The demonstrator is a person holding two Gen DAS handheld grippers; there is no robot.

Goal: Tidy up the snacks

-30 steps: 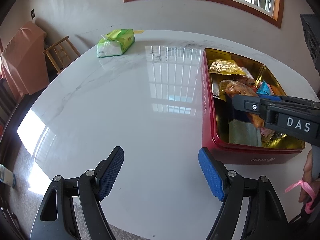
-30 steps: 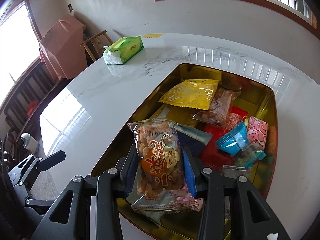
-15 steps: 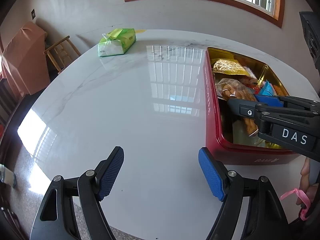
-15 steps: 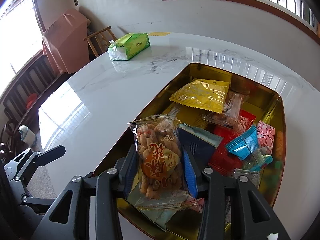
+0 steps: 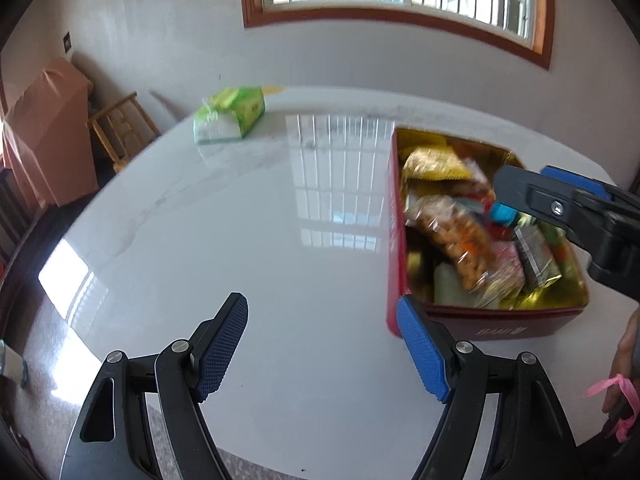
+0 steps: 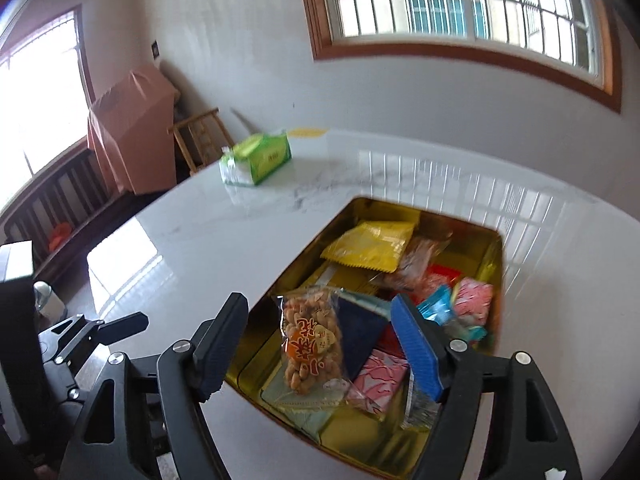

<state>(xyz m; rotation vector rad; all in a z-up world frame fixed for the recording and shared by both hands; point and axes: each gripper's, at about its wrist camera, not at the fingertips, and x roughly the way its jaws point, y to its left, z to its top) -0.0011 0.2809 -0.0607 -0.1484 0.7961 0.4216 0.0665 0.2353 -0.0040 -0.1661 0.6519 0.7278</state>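
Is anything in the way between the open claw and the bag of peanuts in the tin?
Nothing visible is. The right gripper has just been opening, and the peanut bag lies in the red tin right below the gap, touching neither pad. A dark blue packet lies beside it, not over it.

We held the left gripper (image 5: 322, 346) wide open over the bare white desk (image 5: 248, 240). Toward the desk's right edge stood the red tin (image 5: 394, 240) of snacks, the right gripper (image 5: 560, 200) hovering above it, its jaws just opened.
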